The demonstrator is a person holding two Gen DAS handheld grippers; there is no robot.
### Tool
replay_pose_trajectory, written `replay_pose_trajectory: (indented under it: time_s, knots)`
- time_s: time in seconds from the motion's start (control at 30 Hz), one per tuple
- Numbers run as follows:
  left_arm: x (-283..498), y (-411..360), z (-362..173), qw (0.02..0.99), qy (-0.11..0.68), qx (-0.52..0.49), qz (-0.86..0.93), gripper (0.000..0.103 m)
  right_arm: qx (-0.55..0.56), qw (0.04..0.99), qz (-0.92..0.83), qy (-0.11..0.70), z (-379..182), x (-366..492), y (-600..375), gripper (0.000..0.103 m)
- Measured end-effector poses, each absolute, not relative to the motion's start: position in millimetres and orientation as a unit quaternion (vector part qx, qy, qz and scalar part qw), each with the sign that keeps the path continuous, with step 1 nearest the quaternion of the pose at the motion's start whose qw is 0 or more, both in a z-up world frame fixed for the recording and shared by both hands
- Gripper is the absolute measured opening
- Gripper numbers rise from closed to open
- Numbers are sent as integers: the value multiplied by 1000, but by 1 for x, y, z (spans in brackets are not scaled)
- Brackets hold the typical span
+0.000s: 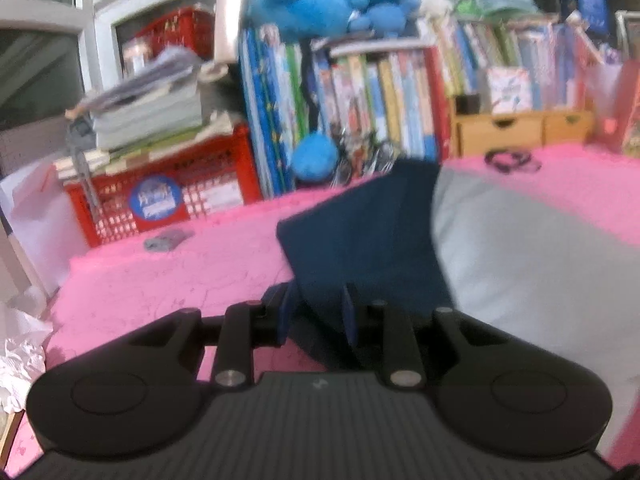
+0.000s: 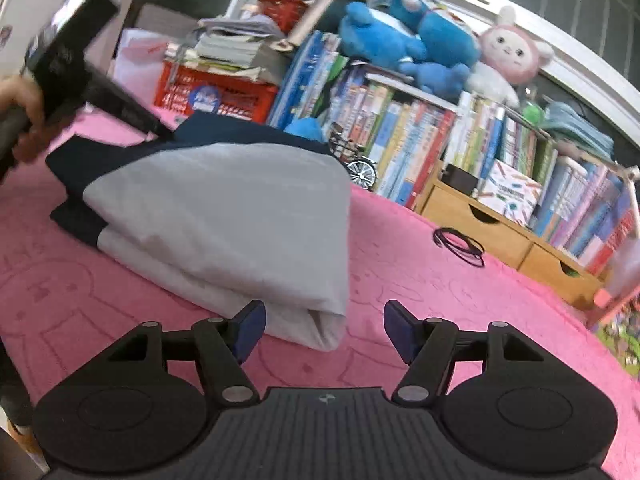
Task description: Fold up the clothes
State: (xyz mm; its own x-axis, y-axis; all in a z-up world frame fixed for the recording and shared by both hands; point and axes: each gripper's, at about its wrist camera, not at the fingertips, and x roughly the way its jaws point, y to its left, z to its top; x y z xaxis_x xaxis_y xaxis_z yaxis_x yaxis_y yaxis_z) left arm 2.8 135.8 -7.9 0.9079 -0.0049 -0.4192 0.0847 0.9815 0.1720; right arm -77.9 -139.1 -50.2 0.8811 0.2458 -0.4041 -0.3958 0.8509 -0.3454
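Note:
A grey and navy garment lies folded on the pink cloth. In the left wrist view its navy part rises toward my left gripper, whose jaws stand partly closed with the navy fabric between them; the grey part spreads to the right. In the right wrist view the grey folded body lies ahead, with the navy part at far left. My right gripper is open and empty, its jaws wide on either side of the garment's near corner. The left gripper shows there too, at the navy edge.
The pink cloth covers the surface. Black hair ties lie on it to the right. Behind stand rows of books, a red crate, wooden drawers and blue plush toys. A small grey object lies far left.

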Motion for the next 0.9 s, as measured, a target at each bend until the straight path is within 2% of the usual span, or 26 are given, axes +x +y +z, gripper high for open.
replay_pose_trajectory:
  time_s: [0.03, 0.1, 0.2, 0.3, 0.57, 0.73, 0.83, 0.9]
  knots:
    - [-1, 132, -7, 972, 212, 94, -32, 29, -206, 947, 168, 179, -50, -74, -138, 61]
    - [-7, 125, -10, 969, 220, 97, -50, 30, -158, 953, 162, 201, -47, -58, -143, 44]
    - [-9, 120, -25, 963, 242, 111, -52, 30, -54, 953, 169, 245, -47, -36, -157, 25]
    - [-11, 123, -34, 961, 252, 101, -49, 30, 7, 946, 176, 273, -50, -22, -165, 20]
    - [-12, 136, -37, 959, 258, 113, -37, 30, 39, 938, 206, 277, -33, -52, -156, 16]
    - [-11, 166, -30, 959, 268, 95, 12, 30, -14, 911, 299, 284, -25, -87, -124, 17]
    - [-14, 181, -22, 959, 267, 89, 31, 30, -46, 898, 329, 289, -30, -96, -122, 23]
    - [-16, 189, -13, 961, 260, 89, 40, 31, -49, 885, 355, 297, -29, -98, -136, 34]
